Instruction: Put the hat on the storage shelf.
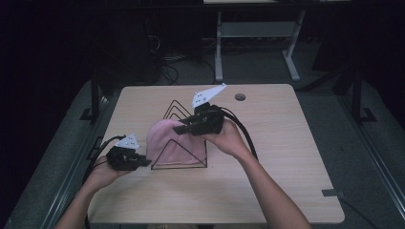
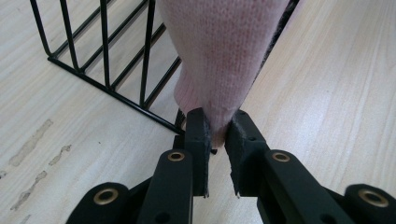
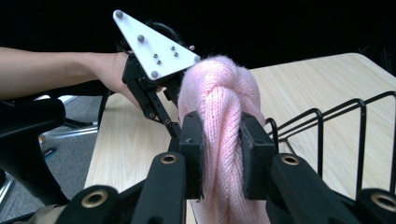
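Pink knit cloth (image 1: pixel 167 140): we see it draped over the black wire rack (image 1: pixel 184 160) at mid-table, twisted between our two grippers.
Left gripper (image 2: pixel 217 126): we pinch the cloth's lower end, jaws narrow, just beside the rack's base.
Right gripper (image 3: pixel 223 135): we clamp the twisted roll above the rack.
Table (image 1: pixel 286 143): light wood, bearing the rack.

Looking down and forward from high above the near edge of the surface (image 1: pixel 286 157), with the wire rack (image 1: pixel 184 143) at centre. Riding close behind each pair of tongs, facing that rack from opposite sides. Shared by all three: rack and pink knit (image 1: pixel 165 138).
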A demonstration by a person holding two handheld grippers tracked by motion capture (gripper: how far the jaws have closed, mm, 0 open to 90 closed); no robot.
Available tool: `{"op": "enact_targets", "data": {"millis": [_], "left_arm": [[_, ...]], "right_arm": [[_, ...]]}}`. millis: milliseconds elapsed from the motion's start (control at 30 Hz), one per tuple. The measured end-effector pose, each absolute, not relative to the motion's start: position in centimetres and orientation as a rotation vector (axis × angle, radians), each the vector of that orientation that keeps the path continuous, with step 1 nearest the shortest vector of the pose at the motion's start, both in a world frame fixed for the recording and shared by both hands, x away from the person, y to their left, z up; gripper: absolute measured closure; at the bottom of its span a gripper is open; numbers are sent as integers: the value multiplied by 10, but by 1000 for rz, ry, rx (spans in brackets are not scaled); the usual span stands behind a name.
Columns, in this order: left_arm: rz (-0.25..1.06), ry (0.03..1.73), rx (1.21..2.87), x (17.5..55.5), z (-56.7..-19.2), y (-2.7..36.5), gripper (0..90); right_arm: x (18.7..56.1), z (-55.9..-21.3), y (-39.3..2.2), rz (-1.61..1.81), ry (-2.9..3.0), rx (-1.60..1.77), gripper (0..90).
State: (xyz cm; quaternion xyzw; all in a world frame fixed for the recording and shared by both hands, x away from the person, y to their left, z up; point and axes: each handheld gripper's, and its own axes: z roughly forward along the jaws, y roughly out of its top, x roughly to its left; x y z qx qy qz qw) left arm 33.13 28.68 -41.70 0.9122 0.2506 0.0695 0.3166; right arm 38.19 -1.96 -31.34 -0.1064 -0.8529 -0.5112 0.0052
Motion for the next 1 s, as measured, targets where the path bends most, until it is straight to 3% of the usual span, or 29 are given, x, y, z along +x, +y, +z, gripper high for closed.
{"op": "enact_targets", "data": {"millis": [200,600,1000], "left_arm": [[185,652,2410,332,-418,286,783],[206,645,2336,332,-405,285,676],[222,643,2295,336,-398,278,687]], "right_arm": [[382,-317,-19,-1594,-2663,-334,734],[381,-328,-19,-1559,-2653,-354,711],[382,-330,-23,-1564,-2629,-365,580]]}}
